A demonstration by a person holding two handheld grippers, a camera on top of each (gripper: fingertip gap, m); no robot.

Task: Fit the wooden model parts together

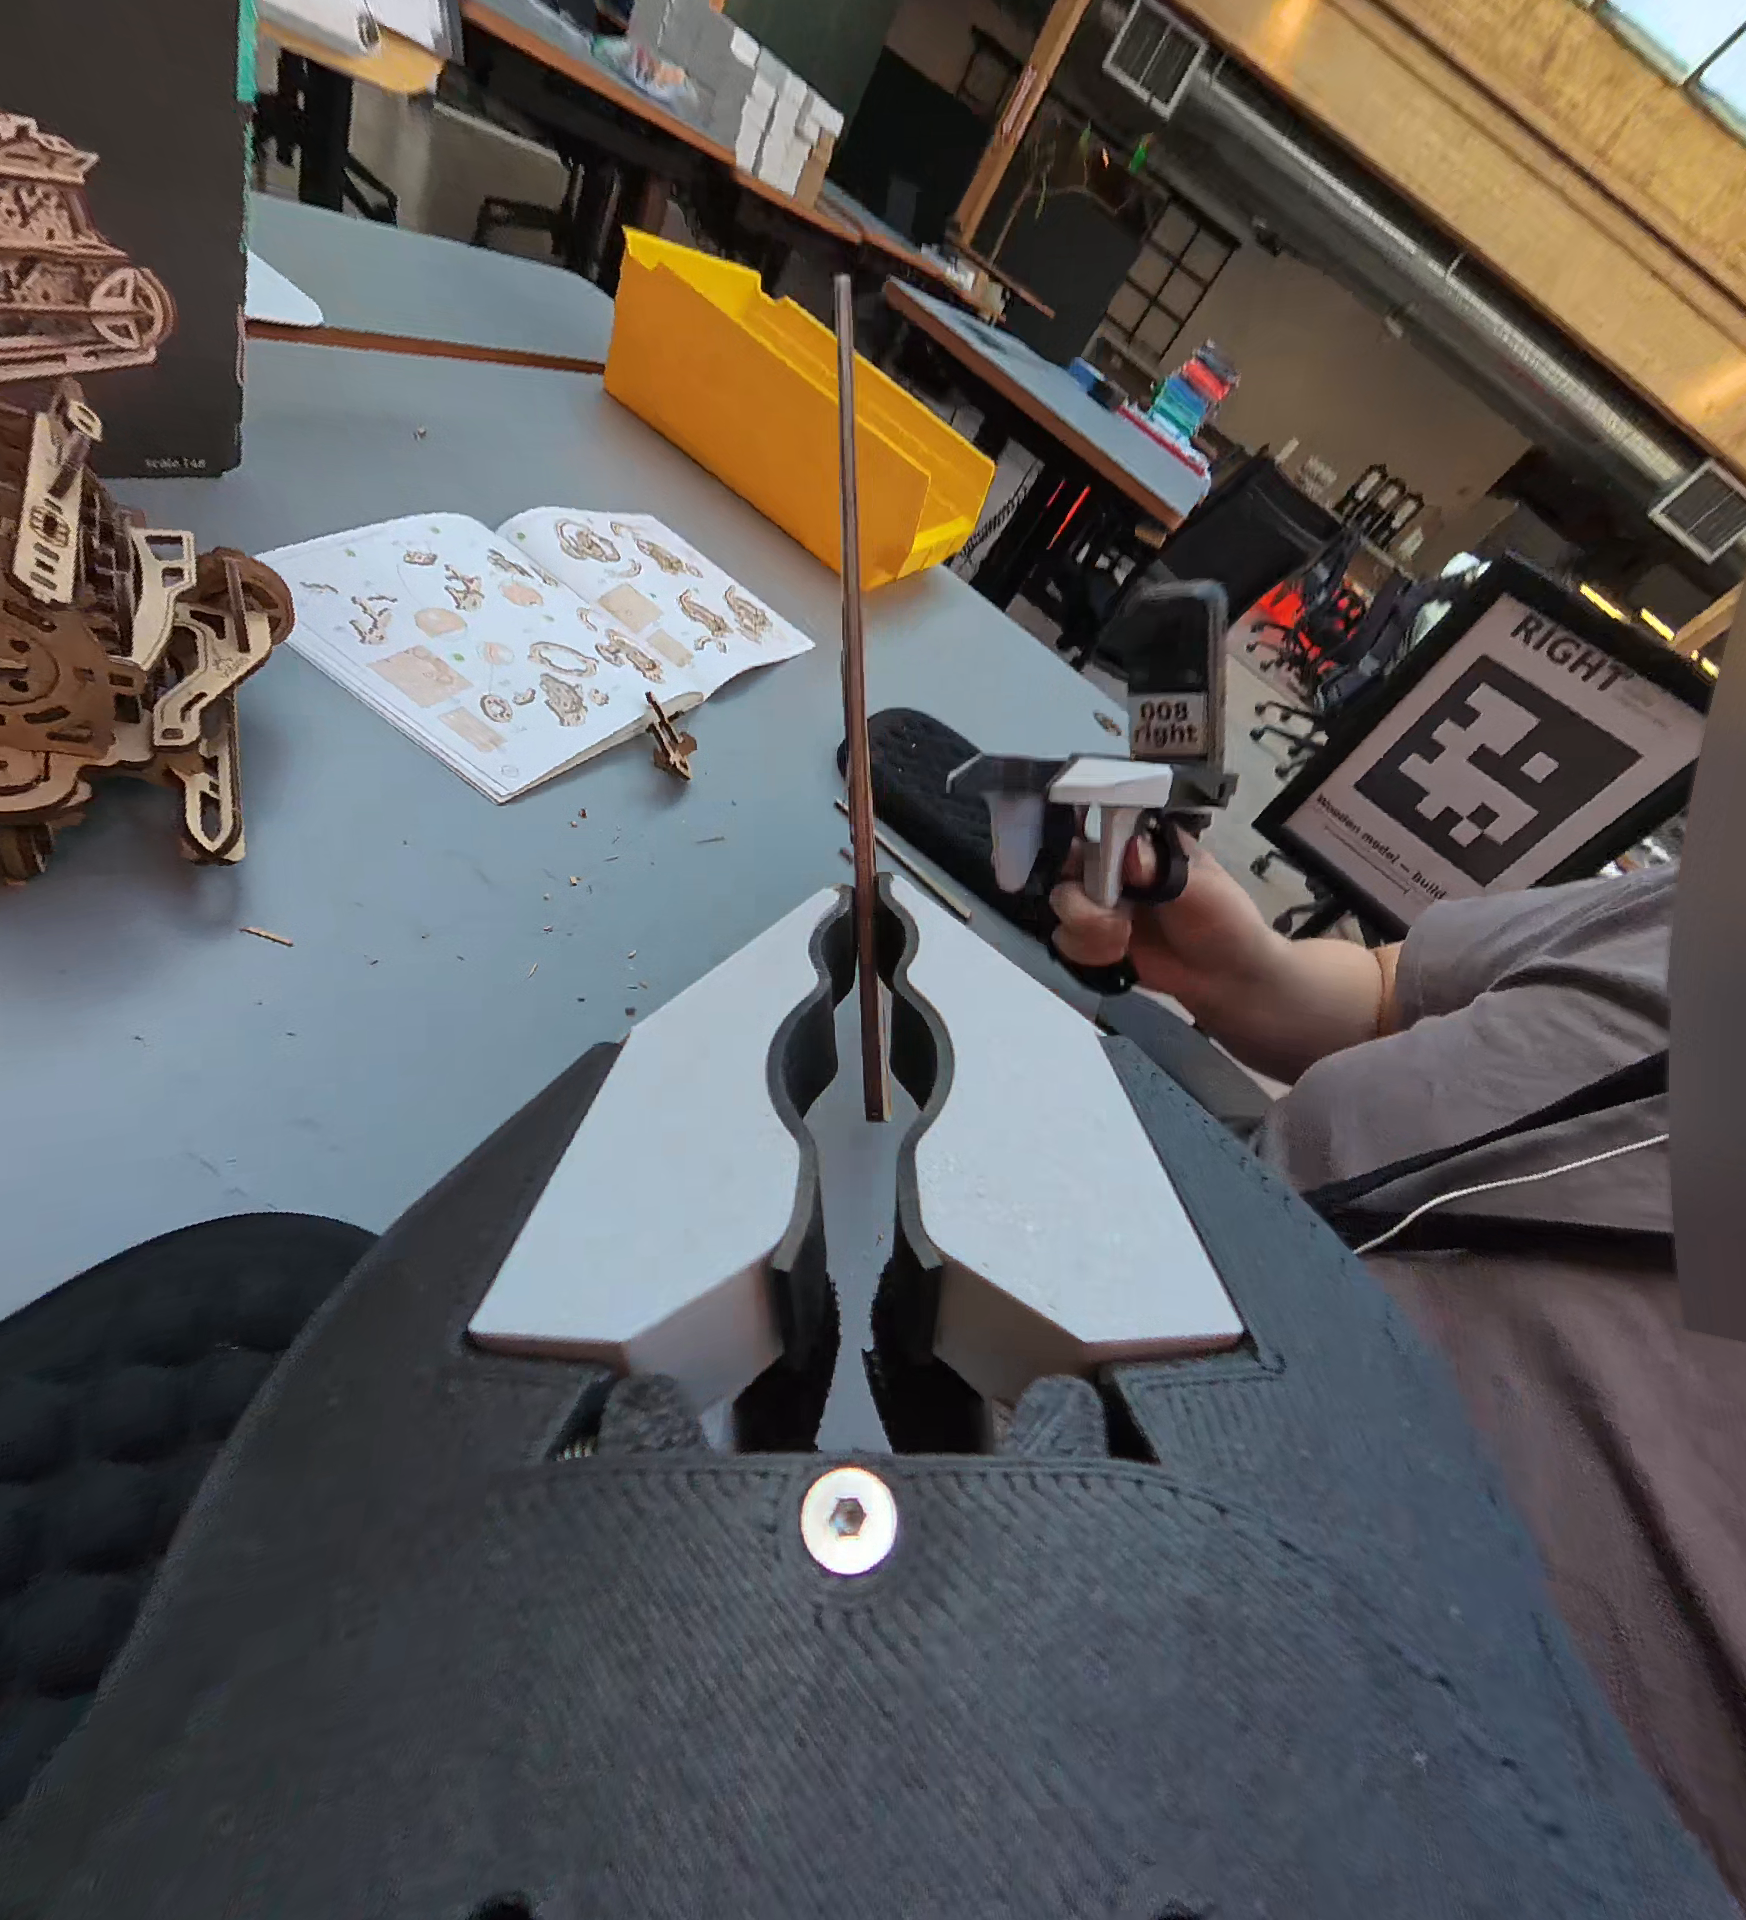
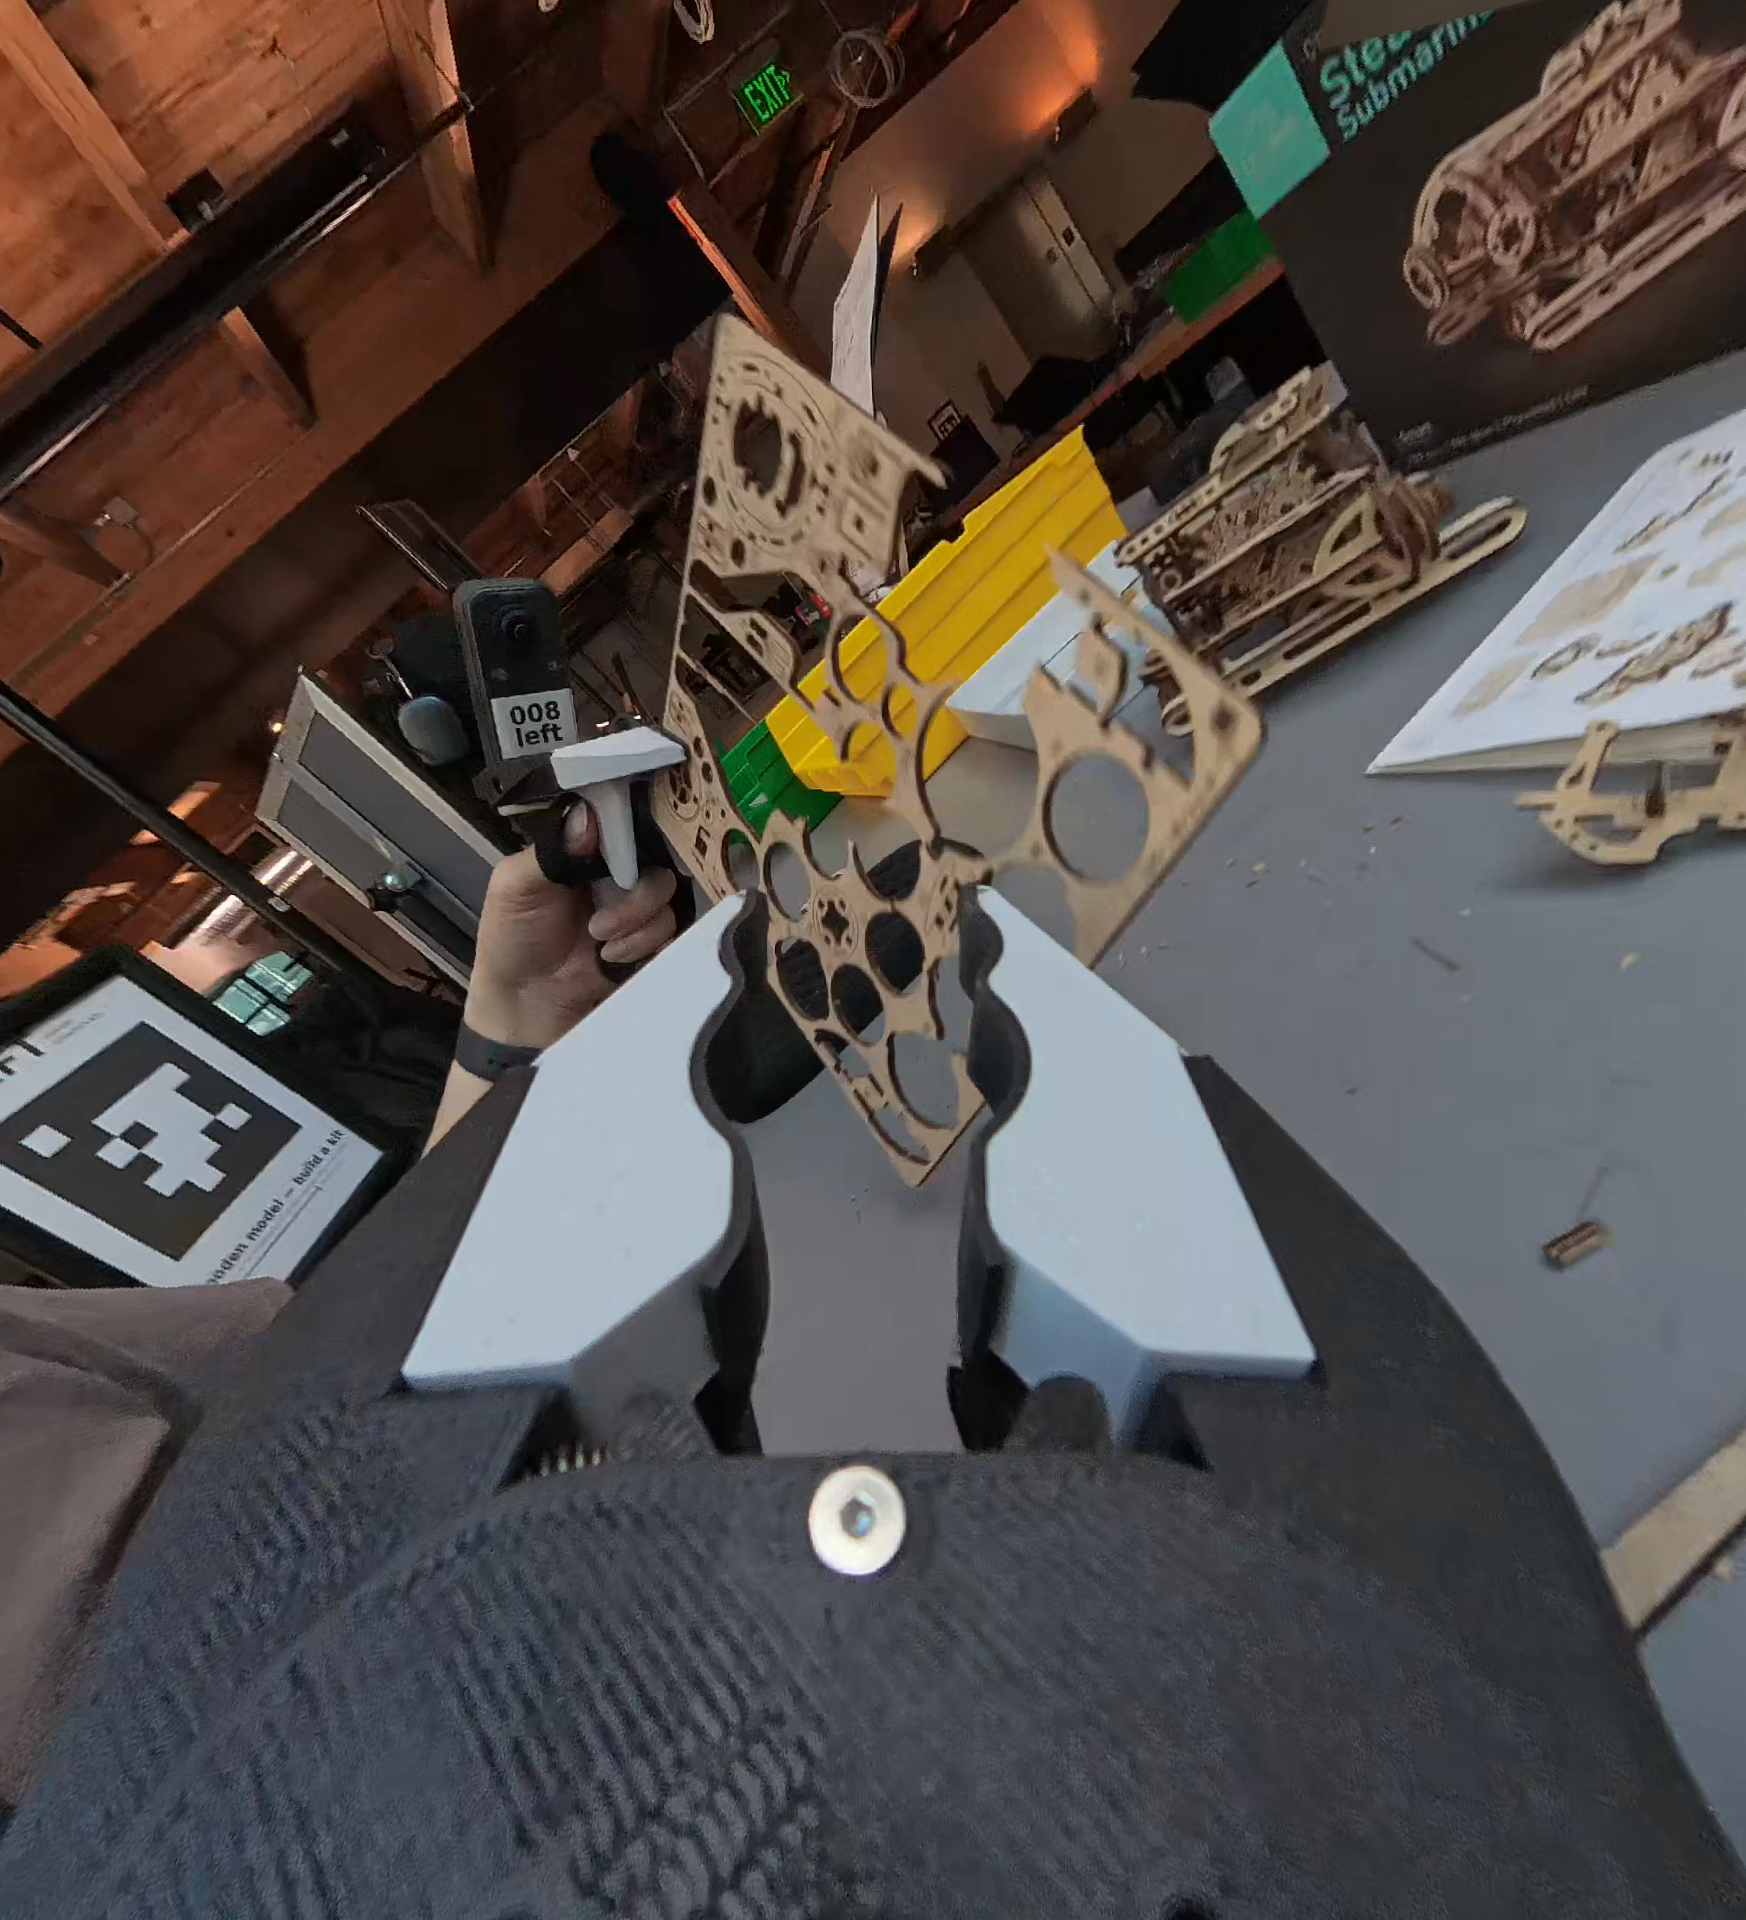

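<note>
My left gripper [image 1: 864,906] is shut on a thin laser-cut wooden sheet [image 1: 853,582], seen edge-on and held upright above the grey table [image 1: 381,987]. In the right wrist view the sheet [image 2: 807,540] shows its face, full of cut-outs, with the left gripper [image 2: 666,774] gripping its left edge. My right gripper [image 2: 864,914] is open, and the sheet's lower corner hangs between its fingers [image 2: 640,1122]. It also shows in the left wrist view [image 1: 983,800], just right of the sheet. A part-built wooden model [image 1: 48,644] stands at the left, also visible in the right wrist view [image 2: 1284,540].
An open instruction booklet [image 1: 536,634] lies mid-table with a small wooden subassembly [image 1: 669,740] beside it, larger in the right wrist view [image 2: 1669,790]. A yellow bin [image 1: 786,405] and the kit box [image 2: 1575,208] stand at the back. Wood chips and a loose piece [image 2: 1575,1242] dot the table. Across from one pair of fingers to the other is roughly 15 cm. Between my left fingertips and the part-built wooden model [image 1: 48,644] there is roughly 20 cm. It turns up in the right wrist view [image 2: 1156,581] as well.
</note>
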